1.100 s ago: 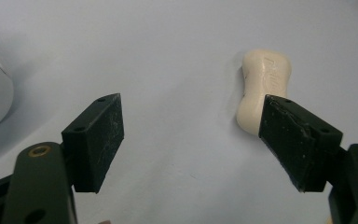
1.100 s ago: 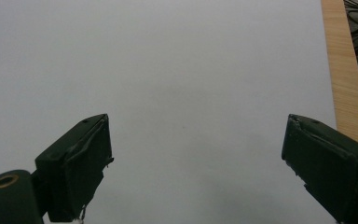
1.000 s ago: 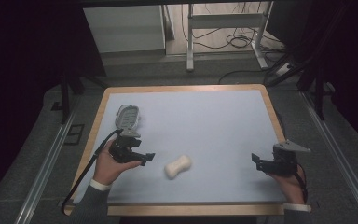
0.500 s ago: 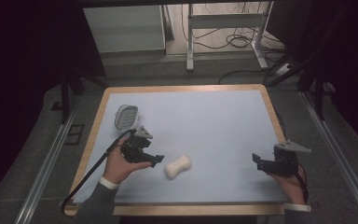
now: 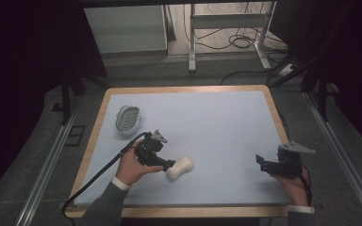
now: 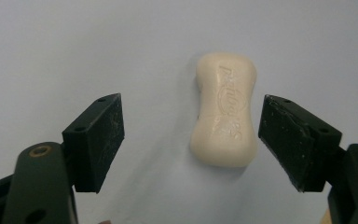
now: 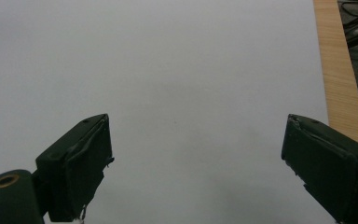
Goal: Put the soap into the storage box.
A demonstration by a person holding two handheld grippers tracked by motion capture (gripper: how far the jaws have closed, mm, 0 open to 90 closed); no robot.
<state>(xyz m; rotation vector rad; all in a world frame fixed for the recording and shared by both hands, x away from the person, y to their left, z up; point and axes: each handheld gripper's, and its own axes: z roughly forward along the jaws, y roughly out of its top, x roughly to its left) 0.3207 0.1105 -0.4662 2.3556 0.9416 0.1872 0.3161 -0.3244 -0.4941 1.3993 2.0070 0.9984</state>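
A cream bar of soap [image 5: 179,168] with a pinched waist lies flat on the pale blue table mat [image 5: 207,127], near the front left. My left gripper [image 5: 168,165] hovers just left of it, open. In the left gripper view the soap [image 6: 225,109] lies between the spread jaws and a little ahead of them, nearer the right one, with raised lettering on top. My left gripper [image 6: 191,140] touches nothing. My right gripper [image 5: 260,161] rests at the front right, open, with bare mat between its fingers [image 7: 193,163].
A white oval soap dish [image 5: 127,119] with a ribbed inside sits at the mat's left side, behind my left hand. A wooden rim [image 5: 275,113] frames the mat. A cable [image 5: 99,176] trails from the left gripper over the front edge.
My left gripper has travelled from near the soap dish rightward and forward up to the soap. The right gripper has stayed in place.
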